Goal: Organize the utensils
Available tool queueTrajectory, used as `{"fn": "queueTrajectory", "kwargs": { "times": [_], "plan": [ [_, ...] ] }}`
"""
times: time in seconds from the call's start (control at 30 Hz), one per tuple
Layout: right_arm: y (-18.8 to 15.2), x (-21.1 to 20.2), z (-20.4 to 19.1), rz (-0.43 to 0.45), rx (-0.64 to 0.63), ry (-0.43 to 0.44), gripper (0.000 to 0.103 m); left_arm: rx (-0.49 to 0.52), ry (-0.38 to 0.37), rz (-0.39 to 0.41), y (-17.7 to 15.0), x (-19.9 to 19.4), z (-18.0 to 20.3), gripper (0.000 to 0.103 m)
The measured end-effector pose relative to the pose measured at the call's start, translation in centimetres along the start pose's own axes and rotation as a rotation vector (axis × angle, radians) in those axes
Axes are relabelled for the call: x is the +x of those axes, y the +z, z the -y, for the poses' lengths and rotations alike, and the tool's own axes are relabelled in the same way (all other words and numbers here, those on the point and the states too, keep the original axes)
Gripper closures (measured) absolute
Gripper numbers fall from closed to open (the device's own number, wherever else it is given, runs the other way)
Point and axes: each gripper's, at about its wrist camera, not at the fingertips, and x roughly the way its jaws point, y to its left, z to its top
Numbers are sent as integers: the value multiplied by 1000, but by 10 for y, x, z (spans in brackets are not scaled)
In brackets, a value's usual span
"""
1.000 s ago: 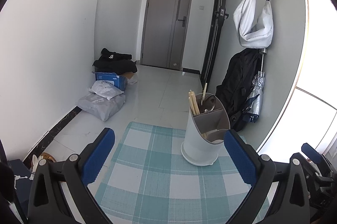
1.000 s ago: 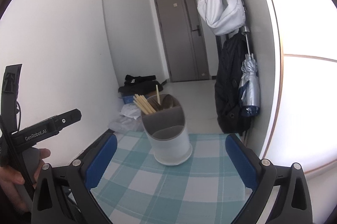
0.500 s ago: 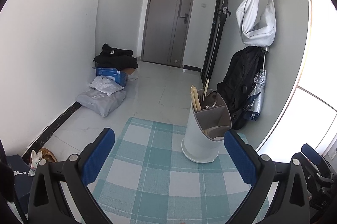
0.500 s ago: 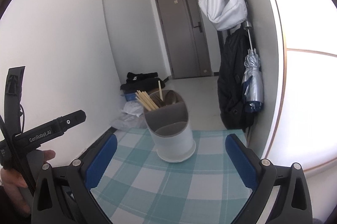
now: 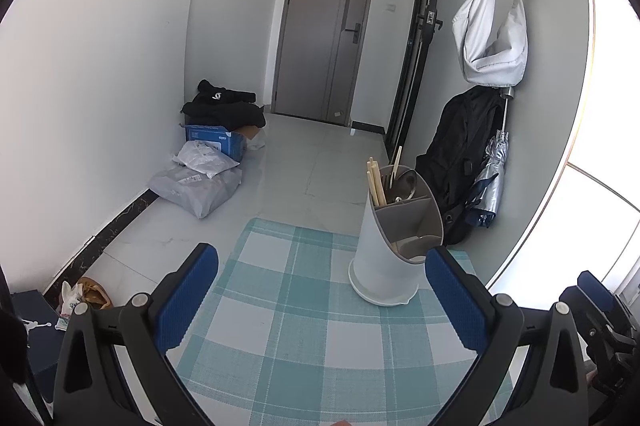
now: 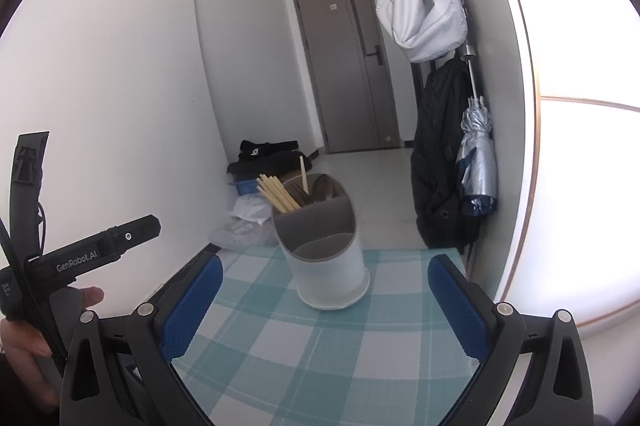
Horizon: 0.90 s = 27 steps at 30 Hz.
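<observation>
A white utensil holder [image 5: 390, 250] with a grey divided insert stands at the far right of a teal checked tablecloth [image 5: 304, 322]. Its back compartment holds wooden chopsticks [image 5: 375, 181] and a metal spoon [image 5: 407, 181]. The holder [image 6: 326, 258] sits centred in the right wrist view, with the chopsticks [image 6: 278, 191] leaning left. My left gripper [image 5: 322, 300] is open and holds nothing, and the holder stands just ahead of its right finger. My right gripper [image 6: 325, 310] is open and holds nothing, short of the holder.
The table ends just beyond the holder; past it lies tiled floor with a blue box [image 5: 214, 137], grey parcels [image 5: 198, 185] and black clothing. A black backpack [image 5: 456, 161], a folded umbrella and a white bag hang on the right wall. A hand [image 6: 24, 342] holds the left gripper's body.
Both views have shifted slightly, so the holder sits a little lower and nearer in the right wrist view. Both grippers stay open, and nothing was picked up or let go.
</observation>
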Motion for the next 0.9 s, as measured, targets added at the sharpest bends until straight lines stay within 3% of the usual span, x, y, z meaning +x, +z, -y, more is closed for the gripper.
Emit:
{"fn": "queueTrajectory", "kwargs": {
  "times": [0.9],
  "plan": [
    [1, -1, 0, -3, 2, -6, 0, 8, -10, 12, -1, -1, 3, 1]
  ]
}}
